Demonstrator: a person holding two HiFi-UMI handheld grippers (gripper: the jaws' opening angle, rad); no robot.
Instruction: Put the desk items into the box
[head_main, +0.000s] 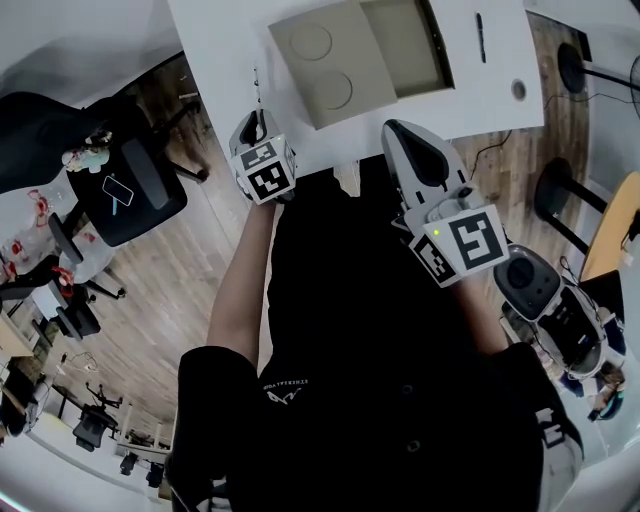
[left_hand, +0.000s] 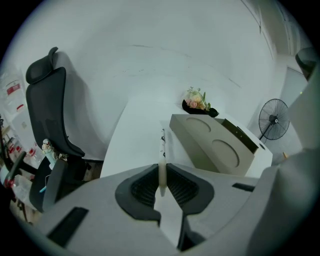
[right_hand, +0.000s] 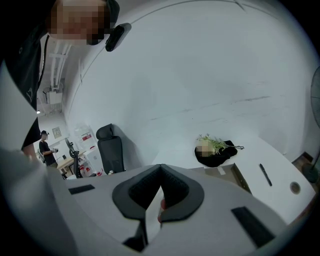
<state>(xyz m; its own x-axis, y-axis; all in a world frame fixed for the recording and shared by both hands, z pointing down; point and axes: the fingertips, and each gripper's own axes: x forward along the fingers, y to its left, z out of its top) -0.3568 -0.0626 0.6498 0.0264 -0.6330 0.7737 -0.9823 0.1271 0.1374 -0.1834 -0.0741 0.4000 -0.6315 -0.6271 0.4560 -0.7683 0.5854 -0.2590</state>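
Evidently early: left gripper (left_hand: 161, 175) pinches a white pen (left_hand: 162, 147) beside the open box (left_hand: 215, 147), right gripper (right_hand: 160, 172) closed, seemingly empty, black pen (right_hand: 265, 175) waiting far right on the tabletop (head_main: 230, 40)

The beige cardboard box (head_main: 405, 45) stands on the white table (head_main: 220, 40). The black pen (head_main: 481, 37) lies on the table right of the box, apart from it. The thin white pen (left_hand: 162, 150) sits between the jaws of the left gripper (left_hand: 161, 172), left of the box. The black office chair (head_main: 120, 190) stands left of the table.
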